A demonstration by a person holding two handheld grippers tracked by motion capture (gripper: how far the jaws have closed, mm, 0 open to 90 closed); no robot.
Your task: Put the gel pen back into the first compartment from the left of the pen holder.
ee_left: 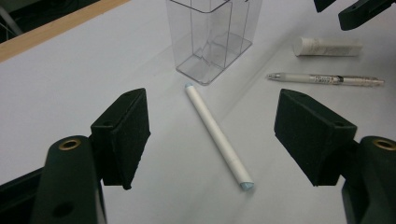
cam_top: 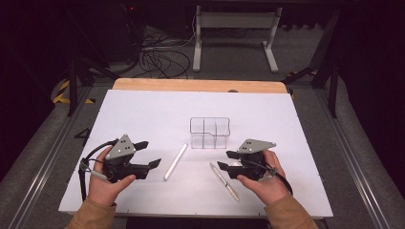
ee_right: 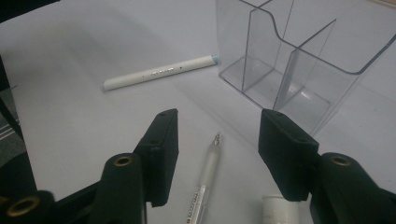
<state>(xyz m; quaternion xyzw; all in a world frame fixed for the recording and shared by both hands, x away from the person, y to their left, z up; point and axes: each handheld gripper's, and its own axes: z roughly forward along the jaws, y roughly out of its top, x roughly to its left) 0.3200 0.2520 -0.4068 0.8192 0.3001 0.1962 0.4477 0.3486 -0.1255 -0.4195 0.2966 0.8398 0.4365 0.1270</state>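
A clear plastic organiser (cam_top: pixel 209 132) with several compartments stands mid-table. A white capped marker (cam_top: pixel 175 161) lies left of it, and a clear-barrelled pen (cam_top: pixel 224 181) lies at the right front. My left gripper (cam_top: pixel 149 154) is open just left of the marker. Seen along its jaws, the marker (ee_left: pixel 217 135) lies on the table ahead, between the left gripper (ee_left: pixel 210 100) jaws, untouched. My right gripper (cam_top: pixel 227 160) hovers open over the pen's far end. The pen (ee_right: pixel 205 186) runs between the right gripper (ee_right: pixel 217 126) jaws with gaps on both sides. The organiser (ee_right: pixel 299 60) stands right behind.
A short white cylinder (ee_left: pixel 327 46) lies beside the pen, close under the right gripper, its end (ee_right: pixel 279 210) showing by the right jaw. The white mat (cam_top: pixel 143 114) covers a wooden table (cam_top: pixel 200 85). Cables and a desk frame (cam_top: pixel 234 28) lie beyond the far edge.
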